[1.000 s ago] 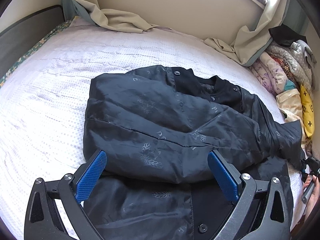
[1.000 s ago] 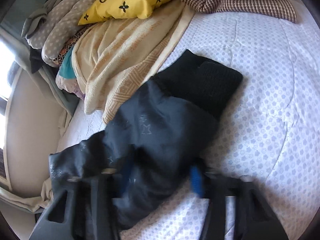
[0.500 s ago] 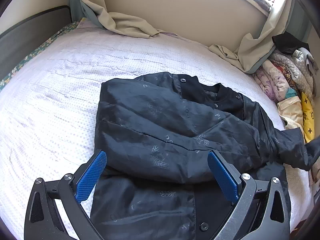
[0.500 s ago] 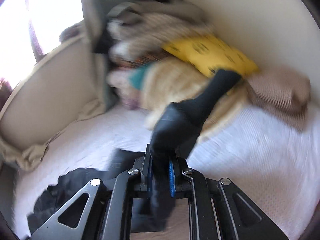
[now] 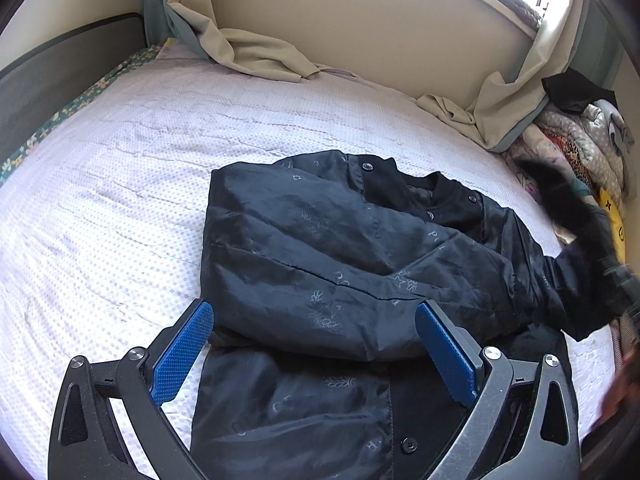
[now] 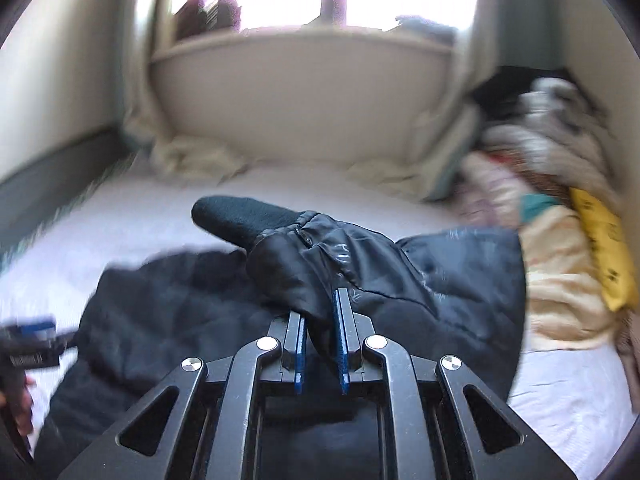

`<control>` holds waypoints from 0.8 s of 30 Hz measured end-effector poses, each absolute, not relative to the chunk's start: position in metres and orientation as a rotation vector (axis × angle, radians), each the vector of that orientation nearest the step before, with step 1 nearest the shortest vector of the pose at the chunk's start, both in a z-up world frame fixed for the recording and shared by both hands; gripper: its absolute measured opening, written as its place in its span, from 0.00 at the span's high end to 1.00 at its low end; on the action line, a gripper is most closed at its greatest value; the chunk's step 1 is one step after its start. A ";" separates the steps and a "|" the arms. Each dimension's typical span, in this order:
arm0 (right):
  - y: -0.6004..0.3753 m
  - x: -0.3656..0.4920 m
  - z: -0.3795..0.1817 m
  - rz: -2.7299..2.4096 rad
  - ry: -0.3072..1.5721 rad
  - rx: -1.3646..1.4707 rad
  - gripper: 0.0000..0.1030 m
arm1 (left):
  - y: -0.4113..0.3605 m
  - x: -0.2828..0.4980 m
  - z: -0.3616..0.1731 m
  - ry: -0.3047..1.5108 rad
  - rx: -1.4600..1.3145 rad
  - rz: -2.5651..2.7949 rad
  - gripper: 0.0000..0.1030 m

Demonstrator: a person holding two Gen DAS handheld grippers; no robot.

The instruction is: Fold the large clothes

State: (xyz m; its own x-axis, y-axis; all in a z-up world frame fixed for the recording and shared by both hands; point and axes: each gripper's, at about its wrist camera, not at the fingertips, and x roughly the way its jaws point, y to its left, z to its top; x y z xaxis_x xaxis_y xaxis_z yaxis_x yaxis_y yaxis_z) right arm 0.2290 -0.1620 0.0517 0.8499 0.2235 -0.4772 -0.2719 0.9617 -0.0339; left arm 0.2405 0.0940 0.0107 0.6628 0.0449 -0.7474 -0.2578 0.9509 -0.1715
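Between right hand-held gripper (image 6: 321, 322) pads, jacket sleeve (image 6: 304, 256)

Left gripper (image 5: 314, 342), seen from its own wrist camera: the two blue pads (image 5: 182, 354) stand wide apart, angled downward, with nothing pressed between them. In the right wrist view the same gripper (image 6: 34, 332) appears blurred at the left edge, with the fingers of the person's left hand (image 6: 18, 404) wrapped around its handle. Right gripper (image 6: 322, 316), seen from its own camera: the jaws are drawn together, the blue pads nearly parallel and clamped on the jacket sleeve (image 6: 304, 256), which is held raised. At the right edge of the left wrist view a blurred part of the person's right hand (image 5: 622, 388) shows.
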 end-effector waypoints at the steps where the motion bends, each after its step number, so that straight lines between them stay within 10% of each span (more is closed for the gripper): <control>1: -0.139 0.232 0.038 0.287 0.520 -0.141 0.92 | 0.093 0.241 0.011 0.831 -0.271 0.172 0.01; 11: -0.046 0.233 -0.045 0.405 0.732 -0.347 0.89 | 0.102 0.242 0.017 0.834 -0.292 0.157 0.01; 13: -0.049 0.228 -0.043 0.422 0.765 -0.324 0.78 | 0.105 0.243 0.018 0.838 -0.315 0.146 0.01; 15: -0.063 0.225 -0.032 0.457 0.786 -0.241 0.33 | 0.108 0.243 0.018 0.840 -0.338 0.133 0.01; 17: -0.086 0.218 -0.012 0.509 0.761 -0.097 0.17 | 0.111 0.243 0.020 0.841 -0.366 0.109 0.01; 24: -0.169 0.228 0.037 0.456 0.691 0.206 0.17 | 0.107 0.255 0.009 0.880 -0.485 -0.009 0.07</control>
